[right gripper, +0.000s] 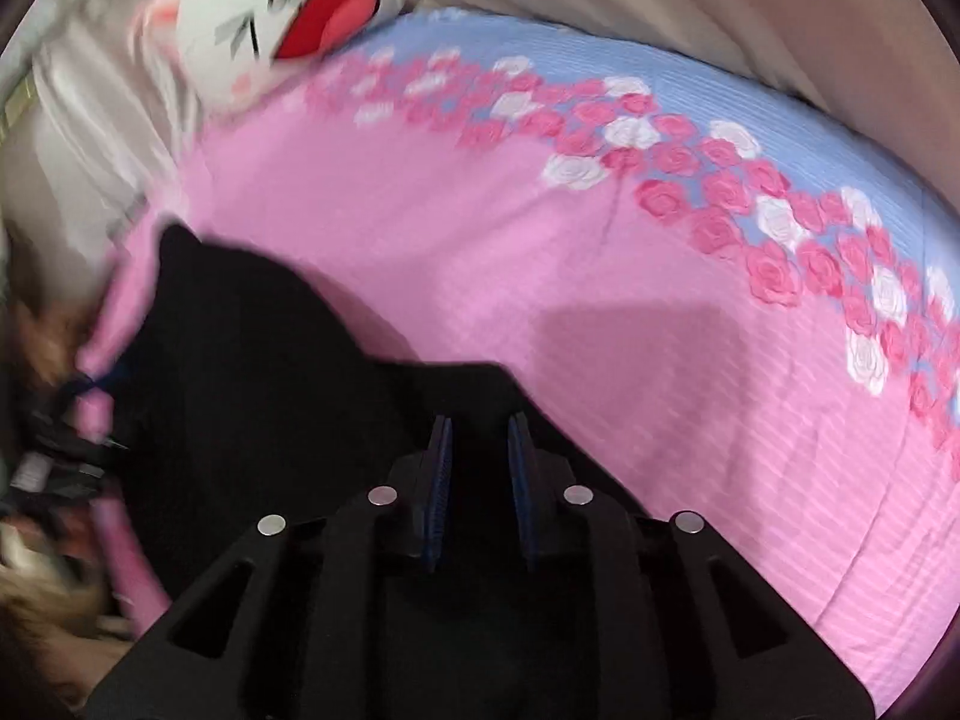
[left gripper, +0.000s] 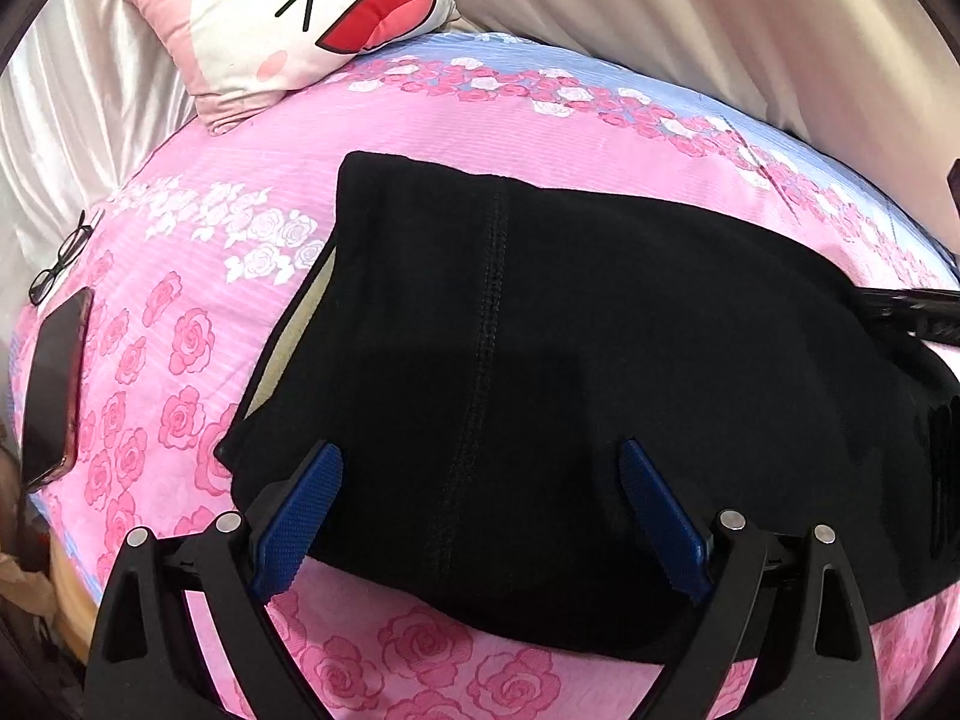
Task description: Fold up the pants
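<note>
On the bed: black pants [left gripper: 570, 360] lie already folded into a compact block on a pink rose-print bedspread [left gripper: 240, 180], a stitched seam running down the middle of the top layer.
Left tongs [left gripper: 480, 480]: spread wide, blue pads to either side of the near edge of the pants and gripping nothing; the wide stance looks chosen to take the thick folded edge.
Right tongs [right gripper: 480, 456]: blue pads drawn close with a narrow gap, black cloth between and beneath them; it appears to be pinching the pants [right gripper: 252, 372], probably to carry that end over.
Blur: the right view is smeared, so the grip itself is a judgement.
Stage: most folding seems done; likely a last fold or a tidy-up remains.
Bystanders: a cartoon-face pillow [left gripper: 282, 18] sits at the far end; glasses [left gripper: 60, 264] and a dark phone [left gripper: 54, 384] lie at the left edge of the bed, well apart from the pants.
Risk: soft bedding may let the stack slump when pulled.
</note>
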`<state>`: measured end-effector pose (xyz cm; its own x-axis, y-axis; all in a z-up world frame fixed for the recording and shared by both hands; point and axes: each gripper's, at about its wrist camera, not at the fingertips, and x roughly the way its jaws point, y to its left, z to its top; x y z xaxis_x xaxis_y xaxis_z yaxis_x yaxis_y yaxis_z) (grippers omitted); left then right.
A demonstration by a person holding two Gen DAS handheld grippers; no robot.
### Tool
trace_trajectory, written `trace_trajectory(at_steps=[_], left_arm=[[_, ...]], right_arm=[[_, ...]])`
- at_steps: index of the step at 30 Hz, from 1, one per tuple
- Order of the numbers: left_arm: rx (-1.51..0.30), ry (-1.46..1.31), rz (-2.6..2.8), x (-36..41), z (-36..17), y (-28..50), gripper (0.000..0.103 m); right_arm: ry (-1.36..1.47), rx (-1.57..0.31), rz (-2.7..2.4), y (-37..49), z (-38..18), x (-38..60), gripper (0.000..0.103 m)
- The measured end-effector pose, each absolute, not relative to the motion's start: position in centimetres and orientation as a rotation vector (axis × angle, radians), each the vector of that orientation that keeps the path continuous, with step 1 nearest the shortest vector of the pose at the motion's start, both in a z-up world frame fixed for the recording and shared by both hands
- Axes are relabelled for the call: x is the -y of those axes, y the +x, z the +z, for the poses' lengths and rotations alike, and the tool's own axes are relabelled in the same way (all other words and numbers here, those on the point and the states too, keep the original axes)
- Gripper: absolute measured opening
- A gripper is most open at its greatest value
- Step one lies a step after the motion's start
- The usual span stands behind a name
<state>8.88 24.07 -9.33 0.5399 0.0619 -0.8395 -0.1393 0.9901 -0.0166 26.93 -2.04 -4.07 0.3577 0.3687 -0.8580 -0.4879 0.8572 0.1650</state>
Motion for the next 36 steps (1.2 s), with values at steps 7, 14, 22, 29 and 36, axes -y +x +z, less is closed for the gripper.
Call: trace_trajectory(at_steps=[7,14,22,29,36], left_arm=[[-0.983,-0.093,0.112,-24.2,-9.3,8.4,0.091],[-0.965,-0.093,0.082,-24.7,-9.0,8.1,0.091],[-0.953,-0.566,-0.103,-32.1,-6.8,6.8,0.091],[-0.842,-0.703,0.066,-39.4,-4.5,2.7,0.091],[-0.809,-0.768,0.215,-43.7,-4.7,-0.7,0.091]], right_arm=[[-0.208,-0.994,0.390,29.4,-4.8,1.8,0.002],[-0.045,-0.876,0.389,26.9,-1.2,3.5,0.003],[-0.041,-1.002,0.468,25.8,-5.1,-0.6,0.001],[-0.149,-0.861,0.689,18.9,1.3,-11.3,0.070],[-0.614,-0.697,0.765,10.3,-2.4,-26.8,0.089]])
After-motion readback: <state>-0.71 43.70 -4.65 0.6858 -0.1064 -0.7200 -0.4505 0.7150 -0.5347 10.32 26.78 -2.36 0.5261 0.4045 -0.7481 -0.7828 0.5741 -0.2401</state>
